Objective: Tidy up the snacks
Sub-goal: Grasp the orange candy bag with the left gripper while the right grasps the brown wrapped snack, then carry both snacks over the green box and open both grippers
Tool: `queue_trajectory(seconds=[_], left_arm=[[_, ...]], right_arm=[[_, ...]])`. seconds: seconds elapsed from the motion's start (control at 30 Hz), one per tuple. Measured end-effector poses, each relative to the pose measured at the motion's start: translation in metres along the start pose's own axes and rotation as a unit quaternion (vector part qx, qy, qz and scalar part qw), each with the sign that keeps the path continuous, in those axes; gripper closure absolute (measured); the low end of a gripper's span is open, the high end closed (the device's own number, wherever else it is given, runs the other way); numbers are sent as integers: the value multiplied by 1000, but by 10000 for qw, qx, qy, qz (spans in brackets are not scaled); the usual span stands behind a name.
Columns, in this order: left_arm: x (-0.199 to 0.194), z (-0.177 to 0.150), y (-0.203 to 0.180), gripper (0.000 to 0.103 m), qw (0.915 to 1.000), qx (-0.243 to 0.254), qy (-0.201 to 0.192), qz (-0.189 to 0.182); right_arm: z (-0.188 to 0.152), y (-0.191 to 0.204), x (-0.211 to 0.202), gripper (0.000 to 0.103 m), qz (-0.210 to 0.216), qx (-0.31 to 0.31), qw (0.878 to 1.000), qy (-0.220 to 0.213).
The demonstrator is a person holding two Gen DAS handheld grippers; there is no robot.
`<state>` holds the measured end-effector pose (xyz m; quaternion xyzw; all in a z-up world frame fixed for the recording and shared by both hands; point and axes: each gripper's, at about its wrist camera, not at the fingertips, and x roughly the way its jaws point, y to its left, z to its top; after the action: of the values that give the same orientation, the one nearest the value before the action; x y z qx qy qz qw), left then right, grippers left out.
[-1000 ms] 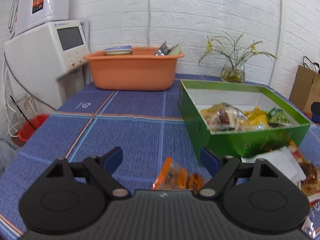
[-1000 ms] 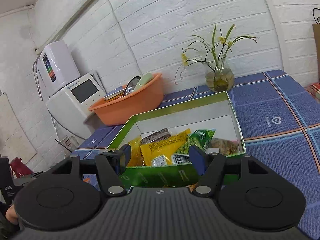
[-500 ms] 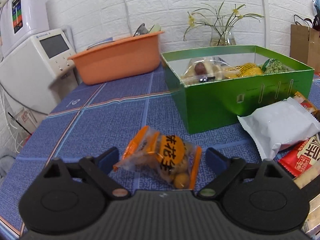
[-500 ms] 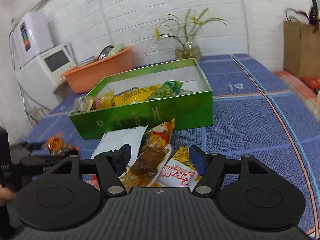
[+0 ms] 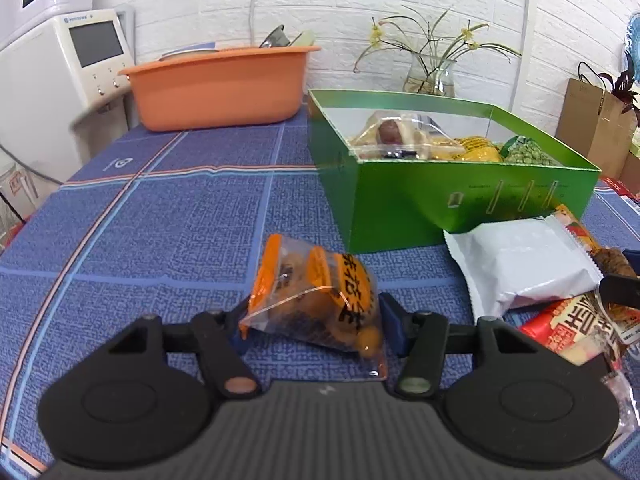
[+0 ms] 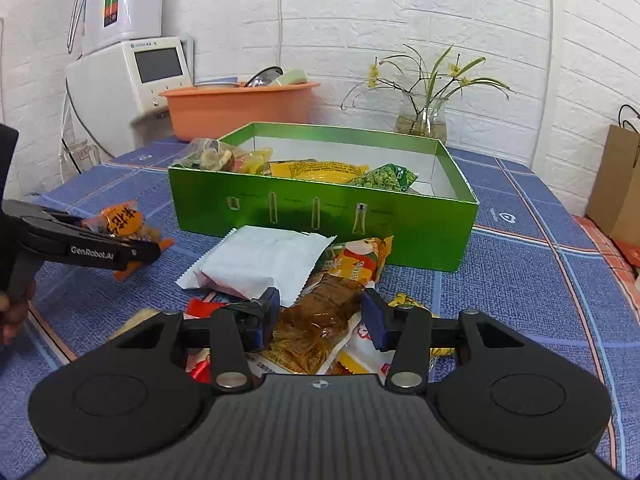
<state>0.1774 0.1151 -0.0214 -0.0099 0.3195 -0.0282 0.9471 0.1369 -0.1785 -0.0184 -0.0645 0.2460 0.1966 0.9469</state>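
The green box (image 6: 400, 232), already part filled with packets, is the landmark: every loose snack lies on the blue checked surface (image 5: 160, 216) in front of its near wall. The biggest risk, as I judge it, sits with the heap there. The white packet (image 6: 260, 260) overlaps the brown-filled clear packet (image 6: 324, 312) that lies between the pads of the right tongs (image 6: 320, 316), and a red packet (image 5: 560, 328) and yellow one (image 6: 404, 302) are tucked beneath, so a lift could drag neighbours along or spill them off the surface's near edge. These tongs are closing, the pads just beside the crinkly film but, as far as I can tell, not yet pressing; a bite on loose film alone could slip. Smaller trouble lies to the left of the box's front corner, where the orange-labelled peanut bag (image 5: 316, 300) sits tilted between the closing left tongs (image 5: 316, 328). Its slack clear plastic bulges past the pads, and whether they grip yet I cannot tell; a pinch on the corner could let the nuts swing and pull free.
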Motion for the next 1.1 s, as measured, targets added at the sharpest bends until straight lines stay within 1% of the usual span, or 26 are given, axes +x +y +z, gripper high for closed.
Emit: queue_trajectory(seconds=[0.1,0.23,0.37,0.5,0.6,0.7,0.77,0.87,0.93,1.0,1.03,1.1], left_arm=[[-8,-3,2,45,9999,-103,4,-87],[-29,-6,0,45,9996,-182,-156,-134],[-51,-5,0,45,9985,-315,-296,-347],[-65,-4,-8,45,9982,-157,-430,-396],[-70,2,-13,45,9976,-101,-530,-441],[-67,16,-19,45,9969,-28,-613,-485],[-59,28,-23,45,9963,40,-676,-531],[-42,48,-30,45,9967,179,-696,-387],[-29,62,-32,45,9972,179,-660,-307],[-21,74,-32,45,9971,80,-669,-345],[-20,81,-32,45,9967,52,-709,-384],[-20,94,-37,46,9952,68,-841,-496]], right_arm=[[0,-4,-11,26,14,197,9996,-183],[2,-7,-28,26,158,433,9975,-545],[5,-5,-35,26,455,566,9954,-629],[6,0,-34,26,752,694,9927,-643],[10,1,-32,26,863,752,9909,-711],[19,-4,-27,26,969,802,9887,-817],[29,-14,-24,26,1033,940,9854,-975],[49,-40,-19,26,1095,1388,9775,-1152],[61,-61,-14,26,1069,1834,9697,-1208],[72,-83,-9,26,1018,2271,9611,-1199],[77,-91,-7,26,980,2389,9584,-1218],[88,-99,1,27,921,2400,9586,-1223]])
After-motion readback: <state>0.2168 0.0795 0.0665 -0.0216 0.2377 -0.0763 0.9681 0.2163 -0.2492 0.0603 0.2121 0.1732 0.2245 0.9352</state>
